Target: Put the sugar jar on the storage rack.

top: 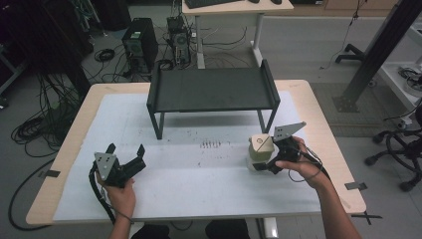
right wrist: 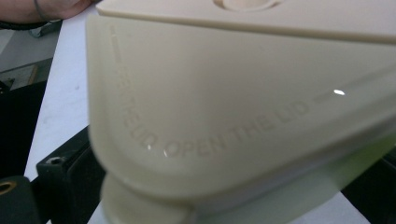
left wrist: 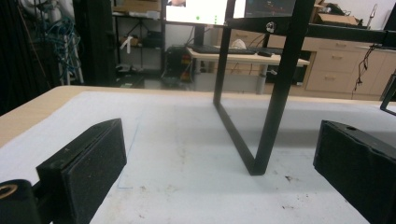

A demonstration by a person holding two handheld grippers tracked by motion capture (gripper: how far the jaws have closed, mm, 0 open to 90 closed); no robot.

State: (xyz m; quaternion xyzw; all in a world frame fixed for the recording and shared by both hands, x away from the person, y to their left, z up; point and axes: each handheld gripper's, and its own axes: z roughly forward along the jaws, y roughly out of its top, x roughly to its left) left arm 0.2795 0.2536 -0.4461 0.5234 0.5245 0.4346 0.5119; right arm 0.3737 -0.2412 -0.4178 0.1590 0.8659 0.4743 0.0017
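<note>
A cream lidded container (top: 260,152), standing on the bench (top: 199,174) right of centre, is clasped by the right gripper (top: 271,158), the left gripper (top: 125,149) gaping empty; a lift is judged next.

We hold the left tool (top: 127,152) low at our left, jaws spread wide with nothing between them. Our right tool (top: 261,158) sits well apart at our right, forearm angled inward, jaws clamped.
</note>
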